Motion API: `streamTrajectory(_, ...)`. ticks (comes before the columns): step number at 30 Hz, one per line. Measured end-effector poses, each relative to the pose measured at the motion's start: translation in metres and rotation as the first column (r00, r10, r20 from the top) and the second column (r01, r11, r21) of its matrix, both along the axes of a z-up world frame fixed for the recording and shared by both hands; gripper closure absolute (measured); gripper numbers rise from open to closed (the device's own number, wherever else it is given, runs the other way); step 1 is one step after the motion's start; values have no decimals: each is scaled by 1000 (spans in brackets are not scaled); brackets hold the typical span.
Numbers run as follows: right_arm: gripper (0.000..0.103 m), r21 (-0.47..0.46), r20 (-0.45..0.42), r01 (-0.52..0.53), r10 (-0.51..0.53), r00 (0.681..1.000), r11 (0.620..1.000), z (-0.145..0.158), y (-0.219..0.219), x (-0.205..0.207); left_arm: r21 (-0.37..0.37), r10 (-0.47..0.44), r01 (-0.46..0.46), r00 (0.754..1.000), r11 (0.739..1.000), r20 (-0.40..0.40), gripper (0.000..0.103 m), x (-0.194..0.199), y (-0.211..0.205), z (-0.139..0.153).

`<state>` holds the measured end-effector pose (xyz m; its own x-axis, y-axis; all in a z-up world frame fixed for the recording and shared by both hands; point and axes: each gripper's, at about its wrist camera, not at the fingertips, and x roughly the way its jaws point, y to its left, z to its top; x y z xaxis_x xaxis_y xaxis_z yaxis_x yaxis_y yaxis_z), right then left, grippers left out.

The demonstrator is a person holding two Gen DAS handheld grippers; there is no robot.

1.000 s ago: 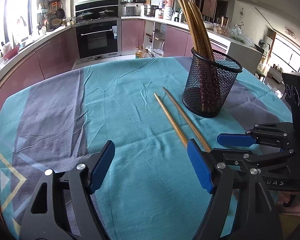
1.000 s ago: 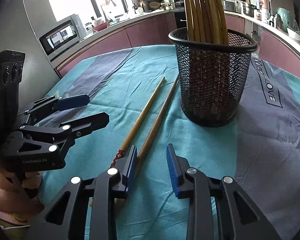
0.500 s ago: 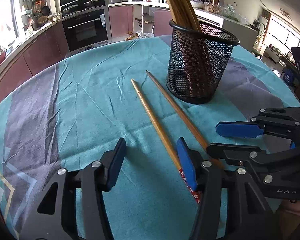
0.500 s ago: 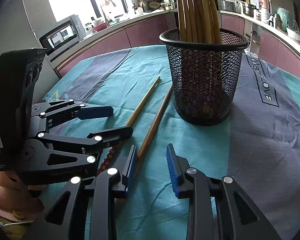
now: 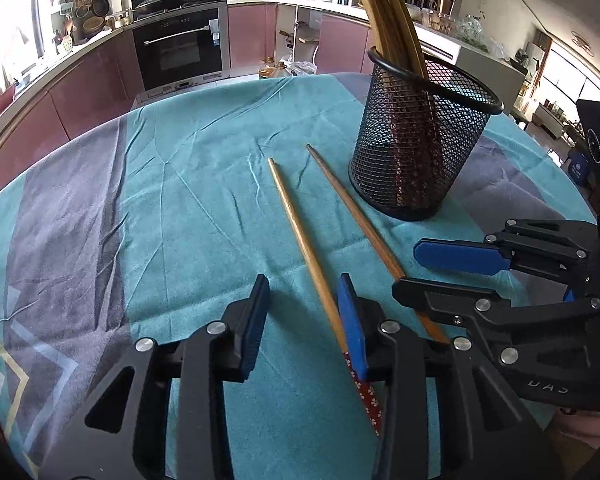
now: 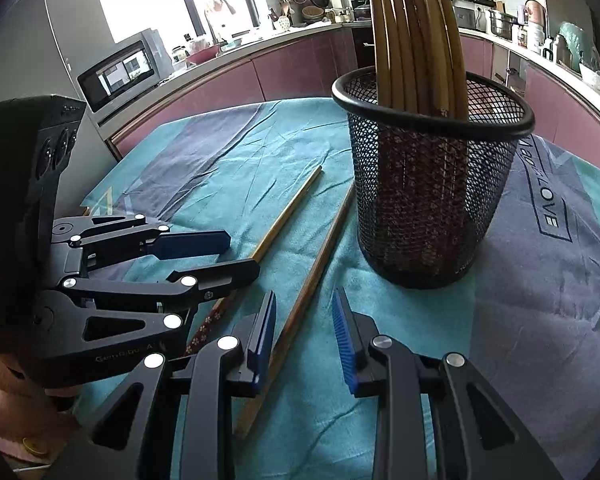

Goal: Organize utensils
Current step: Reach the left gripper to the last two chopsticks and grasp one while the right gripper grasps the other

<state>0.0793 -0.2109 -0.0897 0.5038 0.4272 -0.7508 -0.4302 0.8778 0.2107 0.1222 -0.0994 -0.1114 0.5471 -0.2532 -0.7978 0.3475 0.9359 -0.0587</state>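
Two wooden chopsticks lie side by side on the teal tablecloth. The left chopstick (image 5: pixel 300 236) (image 6: pixel 288 216) has a red patterned end. The right chopstick (image 5: pixel 356 216) (image 6: pixel 316 272) lies closer to the black mesh holder (image 5: pixel 420 152) (image 6: pixel 428 200), which holds several chopsticks upright. My left gripper (image 5: pixel 302 320) (image 6: pixel 236 254) is open, with the left chopstick's lower part between its pads, close to the right pad. My right gripper (image 6: pixel 304 332) (image 5: pixel 432 268) is open, with the right chopstick between its pads, near the left pad.
The round table's cloth (image 5: pixel 180 208) is teal with grey bands. Kitchen counters, an oven (image 5: pixel 180 52) and a microwave (image 6: pixel 120 72) stand beyond the table. The two grippers are close together near the table's front edge.
My left gripper has moved forward and right and narrowed, now straddling the left chopstick. My right gripper has moved towards the holder, staying over the right chopstick.
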Motion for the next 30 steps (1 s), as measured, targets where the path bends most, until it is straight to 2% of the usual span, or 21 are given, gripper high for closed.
streamTrajectory(4, 80, -4, -8, 6, -6, 1000, 1000, -2, 4, 11, -8, 8, -8, 1000, 1000, -13, 78, 8, 2, 0)
streamTrajectory(11, 83, 19, -21, 27, -27, 999, 999, -5, 4, 23, -29, 18, -19, 1000, 999, -25, 80, 16, 5, -1)
streamTrajectory(15, 91, 41, -31, 43, -41, 999, 998, -7, 2, 24, -53, 22, -24, 999, 998, -36, 91, 15, 6, -2)
streamTrajectory(21, 95, 101, -56, 66, -61, 997, 993, -8, -6, 22, -76, 48, -51, 998, 996, -40, 95, 10, 11, -3)
streamTrajectory(30, 98, 157, -38, 60, -54, 998, 986, 4, -15, 8, -80, 56, -59, 997, 995, -45, 95, -3, 19, -4)
